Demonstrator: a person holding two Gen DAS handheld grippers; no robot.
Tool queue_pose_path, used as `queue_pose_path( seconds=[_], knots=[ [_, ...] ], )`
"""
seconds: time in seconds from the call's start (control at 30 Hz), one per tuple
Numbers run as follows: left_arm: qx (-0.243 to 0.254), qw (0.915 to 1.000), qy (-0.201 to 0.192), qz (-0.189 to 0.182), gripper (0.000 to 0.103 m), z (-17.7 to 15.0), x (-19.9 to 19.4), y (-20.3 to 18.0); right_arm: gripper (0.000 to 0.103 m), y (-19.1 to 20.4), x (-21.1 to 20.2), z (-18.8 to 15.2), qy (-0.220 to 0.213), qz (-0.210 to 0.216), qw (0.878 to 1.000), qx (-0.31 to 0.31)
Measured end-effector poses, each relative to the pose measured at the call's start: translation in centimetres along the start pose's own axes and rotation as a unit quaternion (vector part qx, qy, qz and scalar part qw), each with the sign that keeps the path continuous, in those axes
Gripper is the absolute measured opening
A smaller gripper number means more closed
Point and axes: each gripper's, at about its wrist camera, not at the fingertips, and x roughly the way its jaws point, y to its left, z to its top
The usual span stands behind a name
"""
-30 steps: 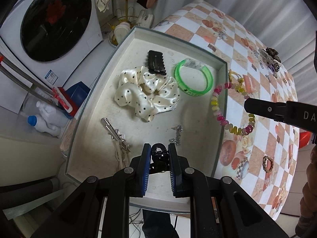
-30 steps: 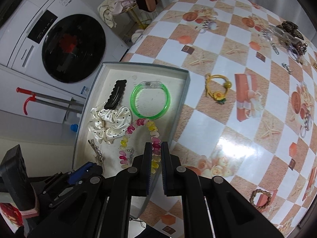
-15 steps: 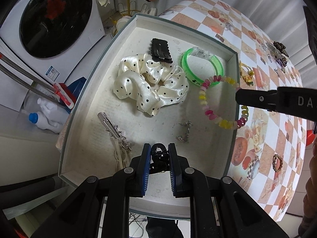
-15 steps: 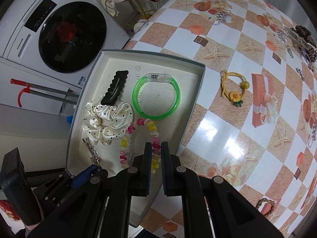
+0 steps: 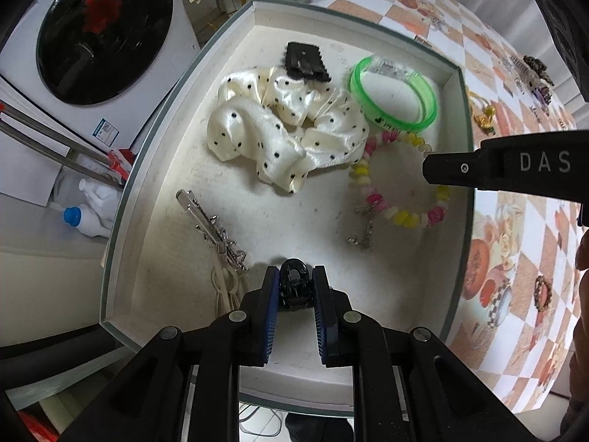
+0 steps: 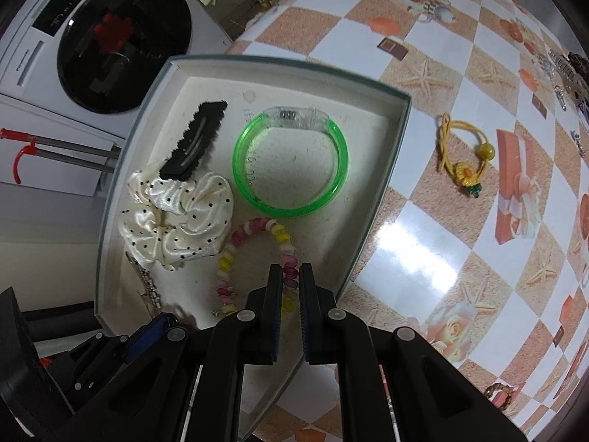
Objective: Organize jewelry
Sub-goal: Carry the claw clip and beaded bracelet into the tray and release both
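Over the white tray on the counter, the left gripper pinches a small black claw clip — the right gripper is clamped on the pink-and-yellow bead bracelet, hanging just beside the green bangle.

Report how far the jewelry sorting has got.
Done: scrunchie, green bangle and black clip lie in the tray. In hand: left hand-held gripper holds a black claw clip; the right, the beaded bracelet. Left: yellow hair tie and other pieces on the table.
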Motion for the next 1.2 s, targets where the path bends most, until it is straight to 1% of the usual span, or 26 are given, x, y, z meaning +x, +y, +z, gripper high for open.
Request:
queue_pose_path(
  seconds=[0.23, 0.27, 0.3, 0.33, 0.37, 0.43, 0.53, 0.63, 0.7, 0.77, 0.8, 0.83, 0.87, 1.0, 1.03, 1.07, 1.1, 1.13, 1.2],
  knots=[
    [0.001, 0.9999, 0.010, 0.014, 0.023, 0.1, 0.4, -0.1, 0.011, 0.1, 0.8, 0.2, 0.011, 0.001, 1.000, 0.004],
    [0.000, 0.9998, 0.011, 0.016, 0.023, 0.2, 0.4, -0.1, 0.016, 0.1, 0.8, 0.2, 0.011, 0.002, 1.000, 0.005],
    [-0.001, 0.9998, 0.012, 0.017, 0.023, 0.2, 0.4, -0.1, 0.018, 0.1, 0.8, 0.2, 0.011, 0.006, 1.000, 0.006],
    [-0.001, 0.9998, 0.012, 0.018, 0.023, 0.3, 0.4, 0.1, 0.025, 0.0, 0.6, 0.2, 0.009, 0.012, 1.000, 0.008],
    [0.000, 0.9997, 0.010, 0.020, 0.023, 0.3, 0.4, 0.1, 0.037, 0.0, 0.3, 0.4, 0.007, 0.015, 1.000, 0.008],
    [0.003, 0.9997, 0.007, 0.024, 0.023, 0.4, 0.2, 0.0, 0.050, 0.1, -0.4, 0.5, -0.003, 0.017, 1.000, 0.007],
    [0.006, 0.9996, 0.004, 0.026, 0.023, 0.4, -0.3, -0.4, 0.051, 0.0, -1.7, 0.7, -0.018, 0.029, 0.999, 0.011],
    [0.009, 0.9996, 0.001, 0.025, 0.023, 0.7, -0.8, -0.7, 0.055, -0.4, -3.2, 0.7, -0.033, 0.034, 0.999, 0.020],
    [0.013, 0.9996, 0.000, 0.025, 0.023, 0.8, -1.0, -1.0, 0.056, -1.1, -4.0, 0.4, -0.040, 0.035, 0.998, 0.028],
    [0.017, 0.9995, -0.001, 0.028, 0.074, 1.0, -1.2, -1.2, 0.056, -1.8, -4.6, -0.2, -0.046, 0.035, 0.998, 0.037],
    [0.016, 0.9992, -0.006, 0.035, 0.103, 1.0, -1.6, -1.4, 0.057, -2.4, -5.0, -0.5, -0.050, 0.035, 0.997, 0.045],
    [0.015, 0.9986, -0.024, 0.044, 0.103, 0.9, -2.2, -1.4, 0.059, -3.0, -5.4, -0.6, -0.052, 0.036, 0.997, 0.051],
    [0.022, 0.9983, -0.029, 0.045, 0.103, 1.0, -2.5, -1.7, 0.061, -3.5, -5.6, -0.7, -0.054, 0.036, 0.996, 0.058],
    [0.035, 0.9981, -0.022, 0.045, 0.103, 1.4, -2.7, -2.3, 0.062, -6.2, -6.6, -1.8, -0.062, 0.030, 0.993, 0.091],
    [0.039, 0.9980, -0.022, 0.046, 0.103, 1.5, -2.8, -2.6, 0.064, -7.4, -6.9, -2.5, -0.063, 0.026, 0.992, 0.104],
    [0.042, 0.9978, -0.023, 0.046, 0.103, 1.6, -2.8, -2.7, 0.071, -8.3, -7.2, -2.9, -0.063, 0.024, 0.991, 0.112],
    [0.047, 0.9976, -0.025, 0.045, 0.103, 1.8, -3.1, -3.1, 0.074, -9.4, -7.5, -3.5, -0.065, 0.022, 0.990, 0.124],
    [0.052, 0.9973, -0.027, 0.043, 0.103, 1.9, -3.4, -3.5, 0.075, -10.1, -7.5, -3.8, -0.066, 0.020, 0.989, 0.130],
    [0.062, 0.9967, -0.031, 0.042, 0.103, 2.2, -3.8, -4.5, 0.075, -12.1, -8.0, -5.0, -0.068, 0.013, 0.986, 0.150]
  ],
)
